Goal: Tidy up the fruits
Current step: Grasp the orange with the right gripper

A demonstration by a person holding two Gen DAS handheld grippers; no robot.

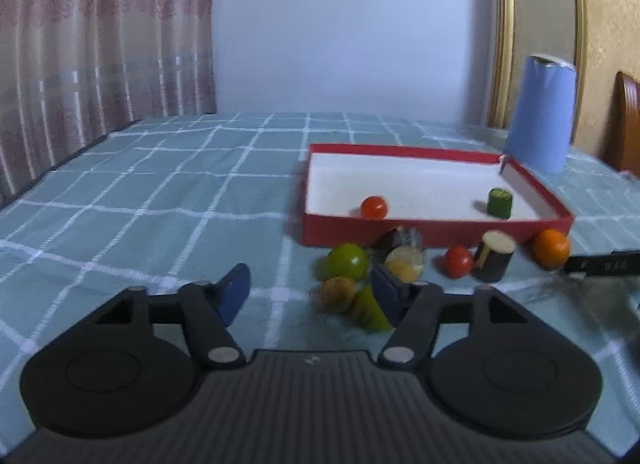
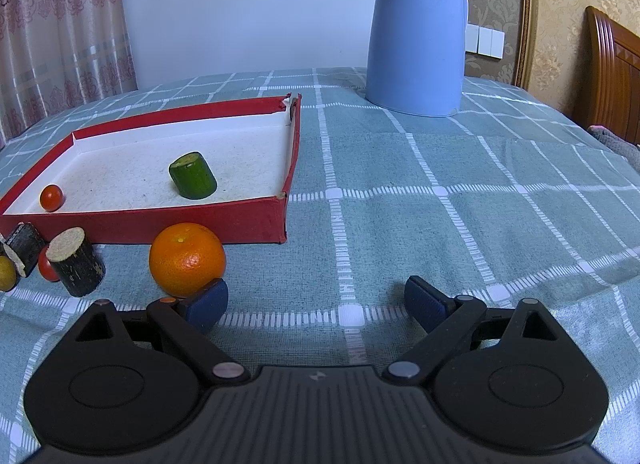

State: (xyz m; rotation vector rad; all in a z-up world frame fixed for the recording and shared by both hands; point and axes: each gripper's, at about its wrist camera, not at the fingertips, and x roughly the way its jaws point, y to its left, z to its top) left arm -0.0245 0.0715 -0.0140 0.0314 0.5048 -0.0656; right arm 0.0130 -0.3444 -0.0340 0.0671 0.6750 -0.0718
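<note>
A red tray (image 1: 340,229) with a white floor holds a small red tomato (image 1: 374,207) and a green cylinder (image 1: 500,203). In front of it on the checked cloth lie a green round fruit (image 1: 348,262), a yellow cut piece (image 1: 405,262), a second tomato (image 1: 458,260), a dark cylinder (image 1: 494,262), an orange (image 1: 551,248) and a green wedge (image 1: 370,310). My left gripper (image 1: 312,296) is open and empty, its right pad just in front of the wedge. My right gripper (image 2: 316,304) is open and empty, with the orange (image 2: 187,258) against its left pad.
A blue kettle (image 2: 418,35) stands behind the tray's (image 2: 240,223) far right corner. A curtain hangs along the left table edge and a wooden headboard (image 2: 612,75) rises at the right. Bare cloth stretches left of the tray in the left wrist view.
</note>
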